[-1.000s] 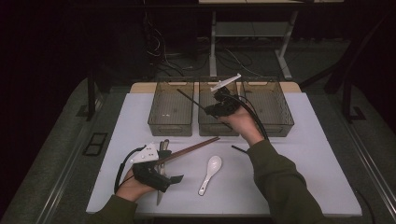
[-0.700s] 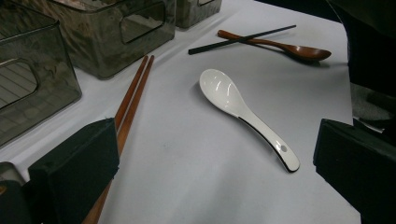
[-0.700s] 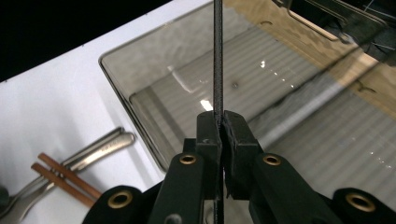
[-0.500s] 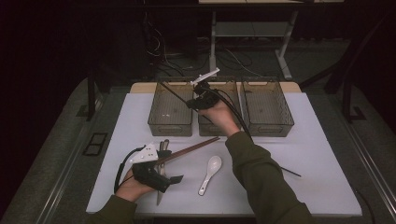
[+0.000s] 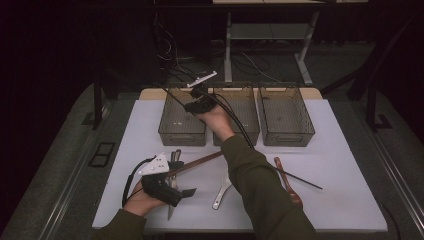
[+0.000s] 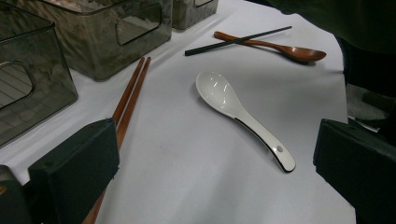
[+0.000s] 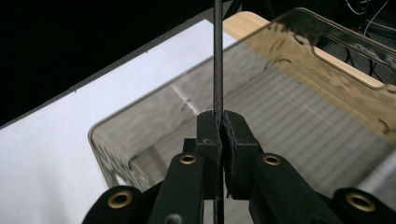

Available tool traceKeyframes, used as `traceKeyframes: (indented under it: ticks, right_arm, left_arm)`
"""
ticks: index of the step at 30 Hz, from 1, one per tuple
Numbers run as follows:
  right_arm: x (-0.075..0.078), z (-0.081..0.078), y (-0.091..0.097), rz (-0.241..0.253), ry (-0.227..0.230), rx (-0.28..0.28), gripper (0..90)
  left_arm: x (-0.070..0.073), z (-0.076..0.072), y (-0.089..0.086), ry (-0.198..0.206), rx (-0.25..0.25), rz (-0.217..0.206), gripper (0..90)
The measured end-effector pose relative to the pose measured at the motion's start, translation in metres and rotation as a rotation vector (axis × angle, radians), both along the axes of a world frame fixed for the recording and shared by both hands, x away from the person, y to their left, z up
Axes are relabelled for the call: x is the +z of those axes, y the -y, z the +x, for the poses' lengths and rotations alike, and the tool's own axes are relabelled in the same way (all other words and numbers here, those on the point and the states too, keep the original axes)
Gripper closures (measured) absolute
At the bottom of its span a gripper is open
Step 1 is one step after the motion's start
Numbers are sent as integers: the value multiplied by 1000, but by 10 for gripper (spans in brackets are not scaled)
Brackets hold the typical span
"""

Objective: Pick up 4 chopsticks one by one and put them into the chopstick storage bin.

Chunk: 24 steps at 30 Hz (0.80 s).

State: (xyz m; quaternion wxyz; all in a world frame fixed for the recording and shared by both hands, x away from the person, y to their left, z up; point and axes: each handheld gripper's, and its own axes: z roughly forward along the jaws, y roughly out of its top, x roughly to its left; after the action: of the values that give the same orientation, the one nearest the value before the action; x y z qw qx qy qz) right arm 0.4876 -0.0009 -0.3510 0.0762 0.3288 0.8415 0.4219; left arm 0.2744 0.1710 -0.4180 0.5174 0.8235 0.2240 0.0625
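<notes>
Clenched tight, my right jaws pinch a thin black chopstick (image 7: 217,56) that runs straight up between the pads, w/ the right gripper (image 5: 197,102) held over the left bin (image 5: 181,131), my landmark here. My left jaws stand wide apart, released, nothing between them but bare surface; the left gripper (image 5: 172,192) sits low, well toward me from that bin, near the desk's front edge.

Big to small from there. White desk (image 5: 345,150) carries it all. Left bin is clear smoky plastic, at the far side of the desk; middle bin (image 5: 244,125) is just beside it on its right, right bin (image 5: 286,117) beyond that one. Brown chopstick pair (image 6: 133,91) lies on the near side of the left bin, slanting toward the left gripper. White spoon (image 6: 238,114) lies right of that pair, further from the bin, bowl end pointing toward the bins. Wooden spoon (image 6: 280,48) is well off to the bin's right, w/ a second black chopstick (image 6: 238,41) lying across its handle, touching it. A metal utensil by the left gripper is too dark to tell what it is.
</notes>
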Motion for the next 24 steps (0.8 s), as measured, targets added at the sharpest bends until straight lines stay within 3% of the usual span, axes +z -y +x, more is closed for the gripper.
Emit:
traceKeyframes:
  ticks: [8, 14, 24]
  right_arm:
    - [-10, 7, -22, -14, -2, -12, 855]
    - [-24, 12, -24, -31, -28, -33, 855]
    - [-33, 12, -31, -52, -38, -28, 854]
  left_arm:
    - [0, 0, 0, -1, -6, -4, 0]
    - [-1, 0, 2, -6, -9, -5, 0]
    - [-1, 0, 3, -8, -13, 0, 0]
